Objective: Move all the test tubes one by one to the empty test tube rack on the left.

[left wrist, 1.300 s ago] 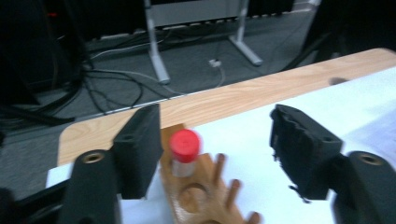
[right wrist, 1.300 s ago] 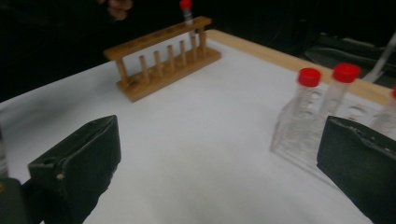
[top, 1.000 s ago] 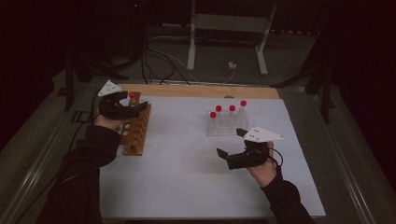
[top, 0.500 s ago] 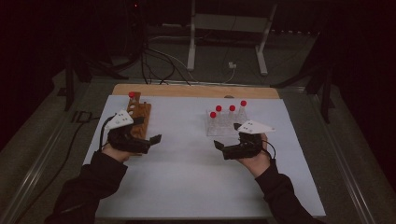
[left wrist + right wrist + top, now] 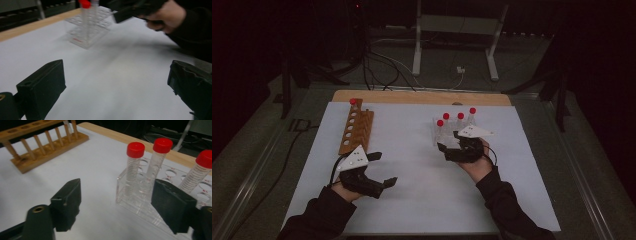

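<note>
Your right gripper (image 5: 451, 148) is at the near left corner of the clear plastic tube rack (image 5: 140, 195), on the right half of the white table mat (image 5: 412, 150). Its jaws have just been closing, but nothing is between them yet: the gap is middling, pads bare. The nearest red-capped clear tube (image 5: 132, 170) stands upright in the rack's front row, just ahead of the jaws and slightly right of centre, with two more red-capped tubes beside it.

Step in hand, I'd say: the reach for the next tube to move over. The wooden peg rack (image 5: 355, 126) near the mat's left edge already holds one red-capped tube (image 5: 353, 103) at its far end (remaining holes look empty).

Your left gripper (image 5: 382, 170) is by the mat's near left corner, jaws wide, holding nothing.

Next: shift right a little to centre the tube, close on its body below the cap, then lift straight up.
</note>
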Motion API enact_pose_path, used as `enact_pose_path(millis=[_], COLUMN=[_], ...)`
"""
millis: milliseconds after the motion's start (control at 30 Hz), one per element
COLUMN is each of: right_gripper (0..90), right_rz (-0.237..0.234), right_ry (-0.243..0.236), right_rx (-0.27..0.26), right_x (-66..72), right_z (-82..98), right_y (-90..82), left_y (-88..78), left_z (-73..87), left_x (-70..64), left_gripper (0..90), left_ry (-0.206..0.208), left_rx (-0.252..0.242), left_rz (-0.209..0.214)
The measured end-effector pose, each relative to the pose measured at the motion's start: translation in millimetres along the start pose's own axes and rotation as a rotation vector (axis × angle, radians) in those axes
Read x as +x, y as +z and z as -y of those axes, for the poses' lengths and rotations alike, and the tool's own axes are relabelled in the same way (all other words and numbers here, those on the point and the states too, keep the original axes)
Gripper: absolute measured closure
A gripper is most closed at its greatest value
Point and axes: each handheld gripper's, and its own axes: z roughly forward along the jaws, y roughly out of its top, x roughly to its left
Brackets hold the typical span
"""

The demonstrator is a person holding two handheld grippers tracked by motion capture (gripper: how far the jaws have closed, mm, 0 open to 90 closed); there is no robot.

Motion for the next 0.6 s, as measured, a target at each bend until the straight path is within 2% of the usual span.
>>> enact_pose_path(millis=[67, 167, 400, 600], right_gripper=[32.4, 39.3, 53.3, 62.3], right_rz=[0.000, 0.019, 0.029, 0.046], right_ry=[-0.001, 0.007, 0.024, 0.013], right_rx=[0.012, 0.022, 0.044, 0.065], right_x=[-1.1, -3.8, -8.3, -14.1], right_z=[-0.7, -1.8, -5.2, -11.3], right_y=[3.9, 10.0, 22.3, 33.0], left_y=[2.2, 3.6, 5.7, 5.4], left_z=[3.0, 6.2, 9.4, 9.5], left_x=[-1.4, -0.8, -2.1, -2.9], left_gripper=[2.2, 2.2, 2.2, 2.2], left_ry=[-0.001, -0.005, 0.002, 0.000], left_rx=[0.008, 0.010, 0.016, 0.015], left_rz=[0.005, 0.009, 0.015, 0.024])
